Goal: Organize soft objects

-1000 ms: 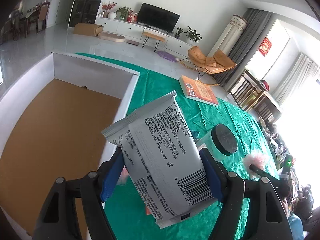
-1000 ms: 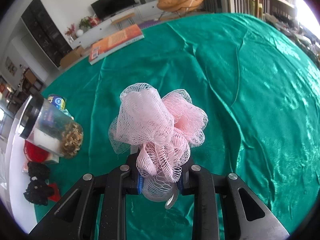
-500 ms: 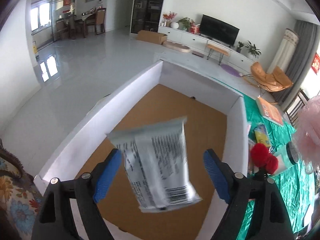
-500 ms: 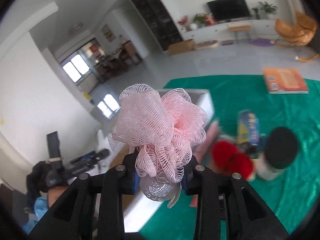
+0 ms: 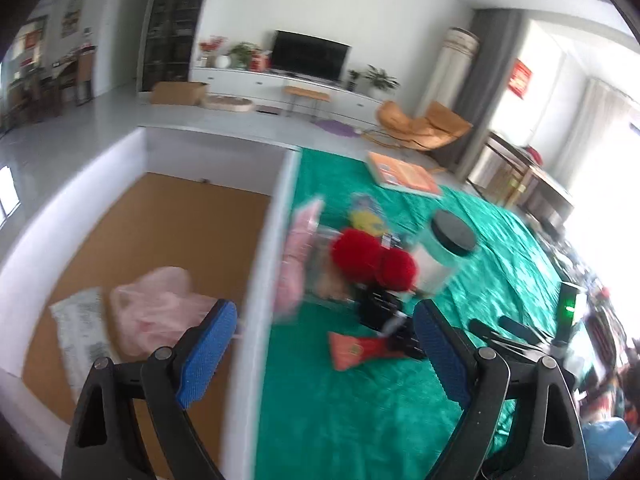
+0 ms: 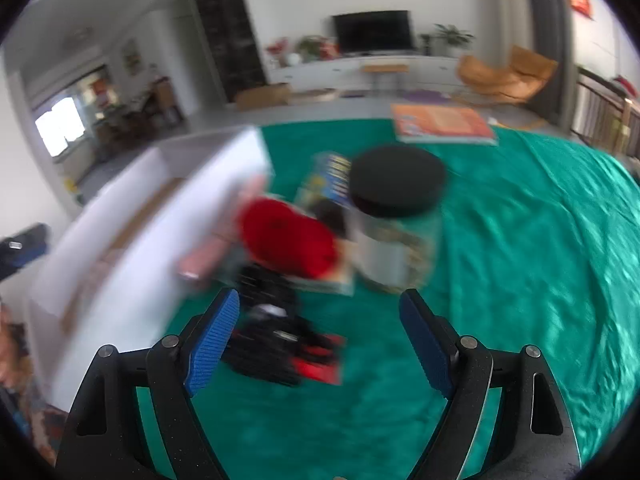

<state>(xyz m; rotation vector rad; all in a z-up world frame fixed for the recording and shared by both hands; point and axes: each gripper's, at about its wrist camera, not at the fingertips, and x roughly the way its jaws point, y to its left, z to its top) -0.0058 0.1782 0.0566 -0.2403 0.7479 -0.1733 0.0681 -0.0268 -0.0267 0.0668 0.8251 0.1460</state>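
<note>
Both grippers empty. Left gripper (image 5: 324,336) fingers wide apart, nothing between them; right gripper (image 6: 320,332) jaws have just been opening, also spread with nothing between.

Already in the white-walled box with brown cardboard floor (image 5: 276,216): a grey printed soft packet (image 5: 80,328) lying flat near the close corner, and a pale pink mesh bath pouf (image 5: 156,312) just beside it, touching or nearly so.

Remaining soft things sit on the green cloth-covered tabletop (image 5: 360,420), just outside the box wall. Nearest target by my reading: the red fluffy pom-pom pair (image 6: 288,240), ahead of the right fingers and slightly toward the box side, lying with its long axis running diagonally away. It touches a clear jar with black lid (image 6: 396,216) on its far side, so the approach wants to come from the near, open side. A black knitted bundle with red card (image 6: 276,340) lies closer still, almost under the right gripper's box-side finger.

Right hand looks the nearer and better lined up; the left straddles the box wall. Heavy blur; finer contact unclear.
</note>
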